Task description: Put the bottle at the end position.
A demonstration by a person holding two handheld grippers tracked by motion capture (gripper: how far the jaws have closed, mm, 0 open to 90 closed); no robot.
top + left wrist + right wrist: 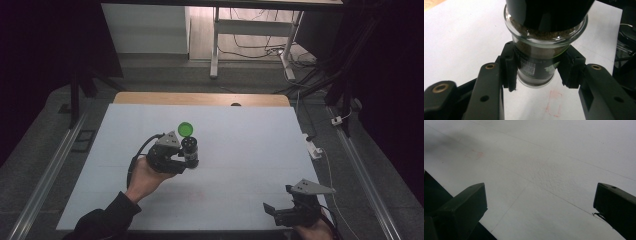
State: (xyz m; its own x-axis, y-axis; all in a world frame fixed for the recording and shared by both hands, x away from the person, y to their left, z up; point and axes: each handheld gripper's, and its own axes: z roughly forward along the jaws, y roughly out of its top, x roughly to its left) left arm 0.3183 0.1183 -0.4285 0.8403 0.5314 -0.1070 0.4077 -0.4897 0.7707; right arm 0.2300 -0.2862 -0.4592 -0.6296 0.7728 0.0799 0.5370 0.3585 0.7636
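Note:
A small glass jar (189,146) with a black top stands left of the table's middle; whether its base touches the table I cannot tell. Up close, the jar (534,67) holds brown grains and bears a printed label. My left gripper (187,162) comes at it from the left, and in its own view the left gripper (536,72) is shut on the jar's narrow lower body. A round green lid (186,129) lies flat just behind the jar. My right gripper (278,198) hovers near the front right corner. In its own view the right gripper (539,207) is open with nothing between its jaws.
The white table top (250,145) has a wooden strip along its far edge. A faint red mark (554,103) is drawn on it below the jar. Metal rails run along both sides on the floor. A white power strip (314,146) lies off the right edge.

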